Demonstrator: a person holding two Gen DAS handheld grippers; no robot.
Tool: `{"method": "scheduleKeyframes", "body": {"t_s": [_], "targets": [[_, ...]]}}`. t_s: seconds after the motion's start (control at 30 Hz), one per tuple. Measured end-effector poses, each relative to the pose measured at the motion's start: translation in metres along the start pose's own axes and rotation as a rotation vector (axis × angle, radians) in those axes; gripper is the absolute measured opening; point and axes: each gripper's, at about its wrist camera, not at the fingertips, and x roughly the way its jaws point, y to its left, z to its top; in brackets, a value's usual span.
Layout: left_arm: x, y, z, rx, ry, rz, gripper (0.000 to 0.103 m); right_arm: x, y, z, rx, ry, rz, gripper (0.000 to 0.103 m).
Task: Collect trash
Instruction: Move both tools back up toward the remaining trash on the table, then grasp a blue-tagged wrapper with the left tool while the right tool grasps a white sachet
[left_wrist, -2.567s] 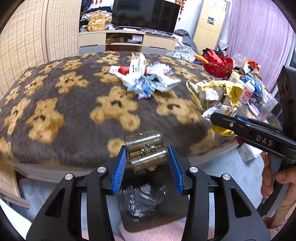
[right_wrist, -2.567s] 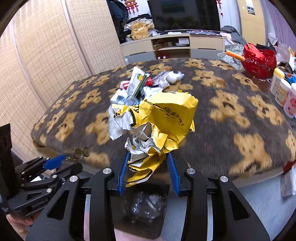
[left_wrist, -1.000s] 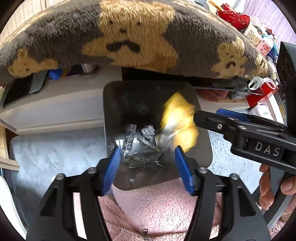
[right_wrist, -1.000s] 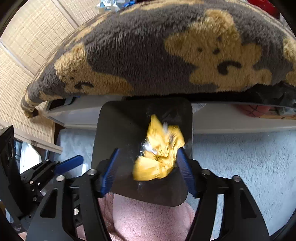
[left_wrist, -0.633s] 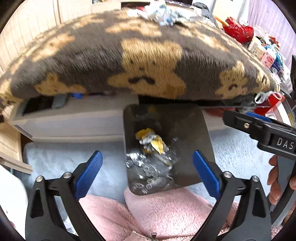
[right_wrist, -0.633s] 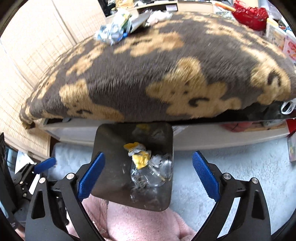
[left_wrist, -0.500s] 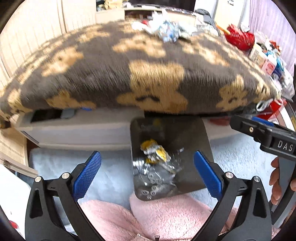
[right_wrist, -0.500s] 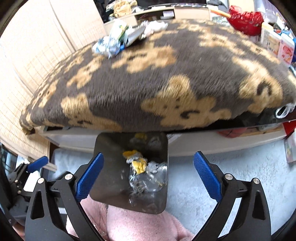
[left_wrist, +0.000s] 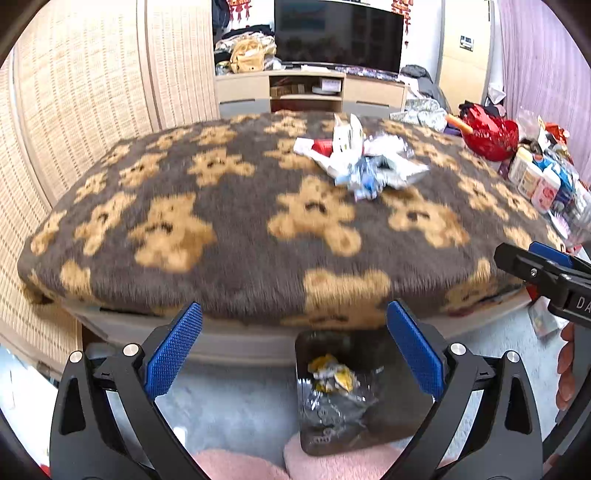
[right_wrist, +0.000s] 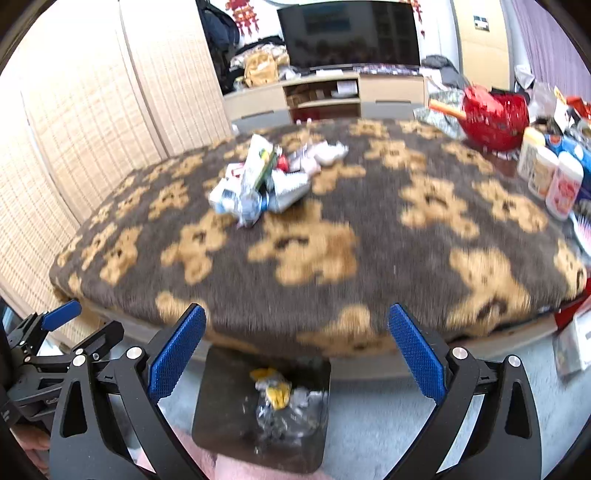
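Observation:
A pile of crumpled white, blue and red wrappers (left_wrist: 360, 162) (right_wrist: 269, 181) lies far back on the table under a grey blanket with tan bears (left_wrist: 240, 221) (right_wrist: 369, 229). Below the table's near edge stands a black bin (left_wrist: 391, 417) (right_wrist: 218, 406) holding yellow and silvery trash (left_wrist: 332, 376) (right_wrist: 275, 391). My left gripper (left_wrist: 293, 350) is open and empty above the bin. My right gripper (right_wrist: 297, 350) is open and empty too. Each shows at the edge of the other's view: the right one (left_wrist: 546, 273), the left one (right_wrist: 59, 325).
A red bag (left_wrist: 487, 134) (right_wrist: 495, 114) and several bottles (left_wrist: 539, 181) (right_wrist: 554, 177) crowd the table's right end. Woven screens (left_wrist: 92, 110) stand at the left, a TV cabinet (left_wrist: 310, 88) behind. Pale carpet (left_wrist: 236, 406) and a pink fleecy knee (left_wrist: 332, 461) are beside the bin.
Both grippers dropped their trash into the bin and opened wide. Since then both have risen and tilted up, so the table top and the wrapper pile are back in view.

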Motion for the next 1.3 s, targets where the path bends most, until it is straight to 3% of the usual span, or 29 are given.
{"method": "scheduleKeyframes", "body": {"t_s": [0.33, 0.5, 0.73, 0.83, 0.87, 1.3], "targets": [[0.043, -0.002, 0.046, 0.022, -0.004, -0.054, 0.094, 0.047, -0.007, 0.049, 0.004, -0.011, -0.011, 0.099], [0.071, -0.011, 0.062, 0.041, 0.012, -0.093, 0.086, 0.084, -0.008, 0.070, 0.011, 0.025, 0.045, 0.071], [0.091, -0.021, 0.075, 0.059, 0.018, -0.125, 0.084, 0.122, -0.005, 0.086, 0.011, 0.062, 0.077, 0.057], [0.098, -0.026, 0.079, 0.056, 0.025, -0.146, 0.083, 0.133, -0.004, 0.090, 0.004, 0.075, 0.087, 0.045], [0.101, -0.028, 0.080, 0.056, 0.028, -0.155, 0.082, 0.136, -0.003, 0.090, -0.002, 0.078, 0.089, 0.036], [0.128, -0.060, 0.098, 0.083, 0.045, -0.214, 0.075, 0.108, -0.030, 0.098, -0.031, -0.009, 0.030, 0.031]]}}
